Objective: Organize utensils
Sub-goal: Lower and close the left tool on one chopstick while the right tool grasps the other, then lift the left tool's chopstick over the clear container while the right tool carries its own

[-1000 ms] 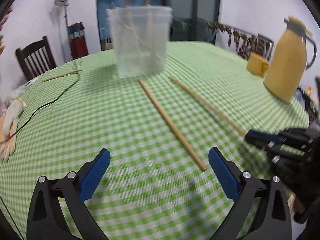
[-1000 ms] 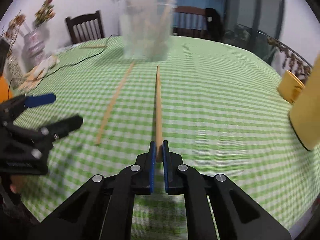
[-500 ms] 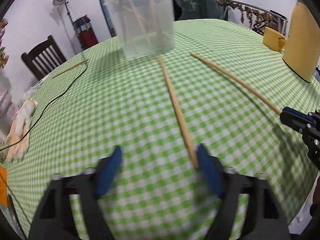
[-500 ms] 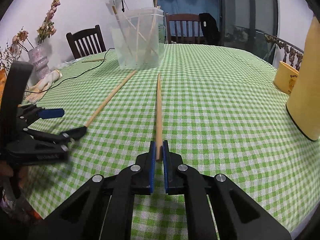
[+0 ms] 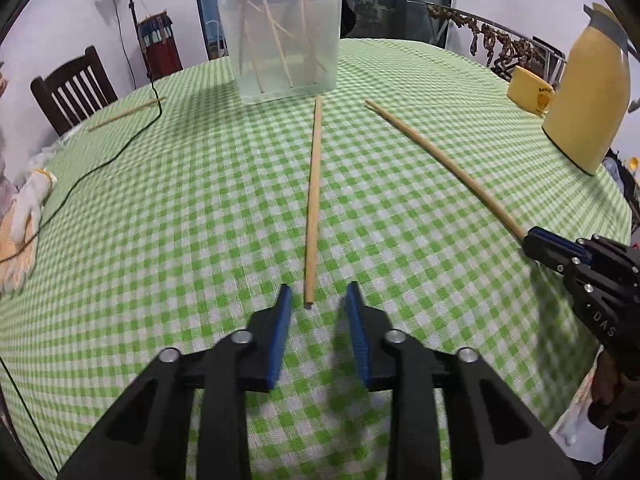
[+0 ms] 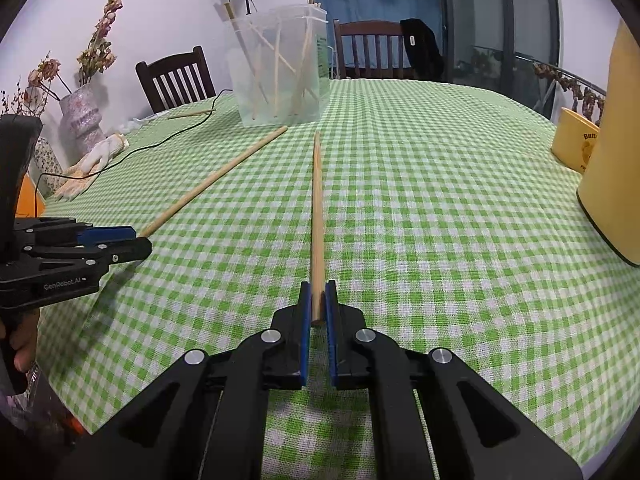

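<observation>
Two wooden chopsticks lie on the green checked tablecloth [image 5: 200,200]. The near end of one chopstick [image 5: 314,184] sits between the blue pads of my left gripper [image 5: 318,300]; its jaws are closing, with small gaps still on both sides. My right gripper [image 6: 318,292] is shut on the near end of the other chopstick [image 6: 317,208], whose far tip rests low over the cloth. Each gripper also shows in the other's view: the right gripper [image 5: 536,240] and the left gripper [image 6: 132,240]. A clear plastic container [image 5: 280,40] holding several chopsticks stands beyond both.
A yellow jug [image 5: 588,92] and a yellow cup [image 5: 530,92] stand at the right. At the far left are another loose chopstick [image 5: 124,114], a black cable [image 5: 120,148] and a white glove [image 5: 28,204]. Dark chairs and a vase [image 6: 80,120] ring the table.
The left gripper's jaws have narrowed from wide open to close around the chopstick's near end, which now lies centred between them. The right gripper still holds its chopstick.
</observation>
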`<state>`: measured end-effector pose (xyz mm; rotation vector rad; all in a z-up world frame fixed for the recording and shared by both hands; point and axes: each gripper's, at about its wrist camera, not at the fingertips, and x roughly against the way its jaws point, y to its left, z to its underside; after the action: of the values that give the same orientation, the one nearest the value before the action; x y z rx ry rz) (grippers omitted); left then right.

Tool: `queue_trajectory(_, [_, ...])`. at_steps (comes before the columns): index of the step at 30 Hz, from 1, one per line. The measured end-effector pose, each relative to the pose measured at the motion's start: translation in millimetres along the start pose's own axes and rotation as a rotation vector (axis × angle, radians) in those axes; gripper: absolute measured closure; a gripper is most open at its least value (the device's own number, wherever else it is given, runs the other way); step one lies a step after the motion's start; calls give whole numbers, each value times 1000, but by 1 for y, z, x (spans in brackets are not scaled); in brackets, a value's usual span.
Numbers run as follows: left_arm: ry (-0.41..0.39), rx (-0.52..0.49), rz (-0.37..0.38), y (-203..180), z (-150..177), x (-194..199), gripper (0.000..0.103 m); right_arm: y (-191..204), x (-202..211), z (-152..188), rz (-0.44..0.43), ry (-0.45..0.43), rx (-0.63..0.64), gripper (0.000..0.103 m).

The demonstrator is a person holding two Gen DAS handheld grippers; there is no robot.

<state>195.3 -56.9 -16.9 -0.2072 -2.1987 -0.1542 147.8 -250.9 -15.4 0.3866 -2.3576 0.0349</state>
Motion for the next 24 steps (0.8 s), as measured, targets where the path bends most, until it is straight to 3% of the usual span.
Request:
queue_trajectory(1, [-2,-5,0,0,0,-1,86,1,0,1,2,-2,1,96])
queue_trajectory(3, [3,-9,-9,0,-3,-3,100,2,0,1,6,-6,5,96])
queue_trajectory(4, [6,-8,-10,2,-4,-3,101,2,0,2,5,-8,3,96])
queue_trajectory(10, [-1,9,19,6,-2,3,101,2,4,11,-3,-45,27,96])
queue_trajectory(24, [-125,7,62,12,4,67,102,9,12,22,41,-66,45,95])
